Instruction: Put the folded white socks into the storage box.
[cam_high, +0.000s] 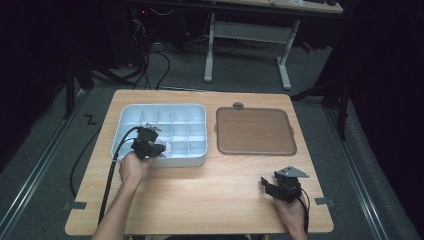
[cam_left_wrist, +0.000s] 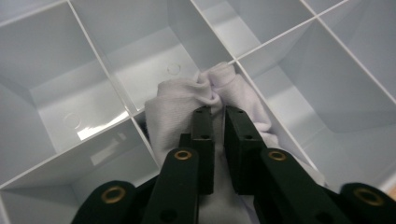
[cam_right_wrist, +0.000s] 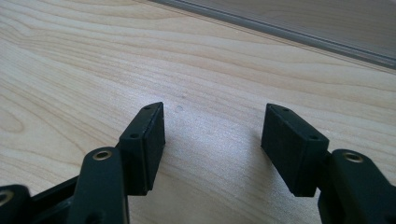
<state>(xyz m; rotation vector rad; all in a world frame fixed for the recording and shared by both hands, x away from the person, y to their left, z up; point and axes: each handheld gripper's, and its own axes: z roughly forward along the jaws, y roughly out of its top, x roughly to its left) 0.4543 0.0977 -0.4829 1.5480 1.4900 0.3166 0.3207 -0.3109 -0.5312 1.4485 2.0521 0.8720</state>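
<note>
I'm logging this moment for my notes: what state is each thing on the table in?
Left tongs: nearly shut, pinching the white cloth.
White cloth: bunched, lying over a divider in the tray.
Compartment tray: open, its other cells look empty.
Right tongs: open, nothing between them, over bare table.
Brown lid: lying flat beside the tray.

White cloth (cam_left_wrist: 180, 109) in a pale blue-white tray (cam_high: 131, 111), brown lid (cam_high: 254, 131), light woodgrain table (cam_high: 210, 185)
</note>
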